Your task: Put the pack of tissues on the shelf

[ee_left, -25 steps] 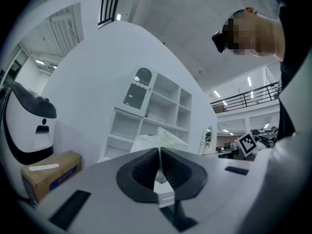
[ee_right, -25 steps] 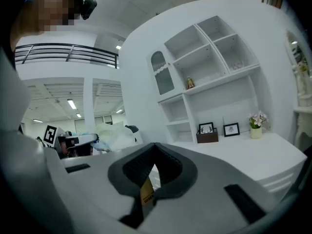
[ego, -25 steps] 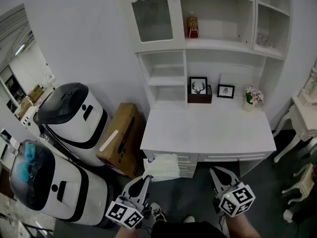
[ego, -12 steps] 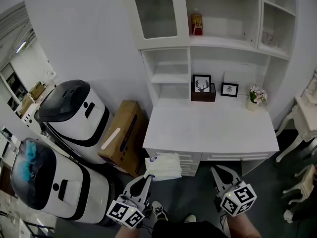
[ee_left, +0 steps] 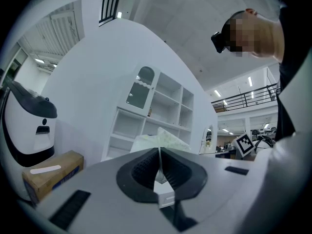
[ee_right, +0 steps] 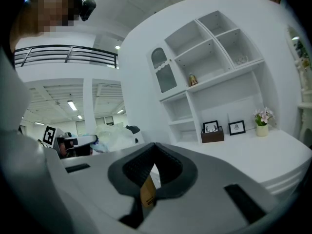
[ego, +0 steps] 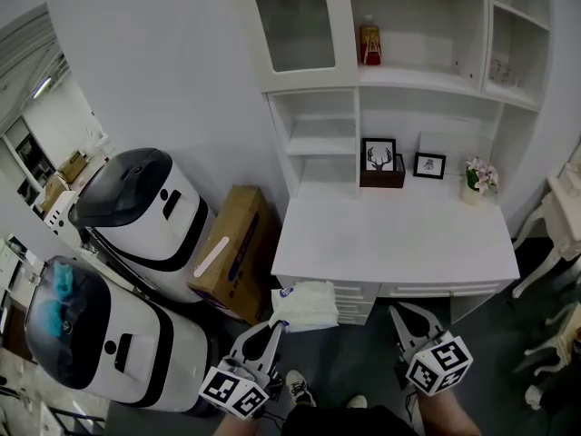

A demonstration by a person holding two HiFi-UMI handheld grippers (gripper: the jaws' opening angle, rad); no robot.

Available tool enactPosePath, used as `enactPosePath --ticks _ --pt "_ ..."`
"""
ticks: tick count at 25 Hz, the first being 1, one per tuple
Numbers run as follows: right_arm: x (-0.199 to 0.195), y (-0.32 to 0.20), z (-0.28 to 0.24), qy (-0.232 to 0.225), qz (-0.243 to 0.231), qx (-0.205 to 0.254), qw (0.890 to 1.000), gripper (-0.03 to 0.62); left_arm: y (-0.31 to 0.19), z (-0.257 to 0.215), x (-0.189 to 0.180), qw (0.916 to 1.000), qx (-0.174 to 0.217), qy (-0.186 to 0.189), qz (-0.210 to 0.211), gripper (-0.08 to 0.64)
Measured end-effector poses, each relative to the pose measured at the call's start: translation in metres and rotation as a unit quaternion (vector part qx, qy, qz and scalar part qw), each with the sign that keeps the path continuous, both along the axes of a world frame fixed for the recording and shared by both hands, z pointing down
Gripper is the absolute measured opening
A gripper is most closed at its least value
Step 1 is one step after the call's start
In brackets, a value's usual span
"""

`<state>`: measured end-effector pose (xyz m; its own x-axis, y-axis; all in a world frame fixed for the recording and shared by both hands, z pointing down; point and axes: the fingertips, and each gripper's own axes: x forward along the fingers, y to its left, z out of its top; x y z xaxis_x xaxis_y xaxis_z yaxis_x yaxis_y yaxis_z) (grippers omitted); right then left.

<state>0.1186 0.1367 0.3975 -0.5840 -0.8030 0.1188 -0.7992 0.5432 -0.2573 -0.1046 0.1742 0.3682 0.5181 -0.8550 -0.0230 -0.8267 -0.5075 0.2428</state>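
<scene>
The left gripper [ego: 271, 324] has its jaws closed to a thin slit on the pack of tissues [ego: 307, 304], pinching an edge of the soft white wrapper. The bulk of the pack projects beyond the jaw tips, ahead of this gripper and slightly to its right, and rests on no surface. The right gripper [ego: 398, 311] is held beside the left one, well apart from it. Its jaws meet at the tips, with nothing between them. Directly ahead of both grippers stands a white desk [ego: 399, 243]; the held pack sits near the desk's front left corner, level with the drawer fronts as seen from the head view. Beyond the desk, further ahead of the grippers, rises the white shelf unit [ego: 320, 145], with open compartments straight ahead of the left gripper. A glass door [ego: 295, 27] is above these compartments. On the rear of the desk, ahead of the right gripper, stand two picture frames [ego: 379, 155] and, further to the right, a flower vase [ego: 477, 180]. A bottle [ego: 369, 44] stands on a higher shelf, above the frames. To the left of the left gripper, a cardboard box [ego: 229, 252] leans against the wall just beside the desk. Further left are two white machines [ego: 145, 209] with dark tops, one behind the other.
</scene>
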Motion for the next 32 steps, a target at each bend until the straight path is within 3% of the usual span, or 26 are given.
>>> enactPosePath --ticks 32 --pt "-0.09 -0.09 0.001 -0.008 0.049 -0.021 0.999 0.005 -0.103 0.006 -0.084 0.9985 -0.012 0.012 0.051 0.011"
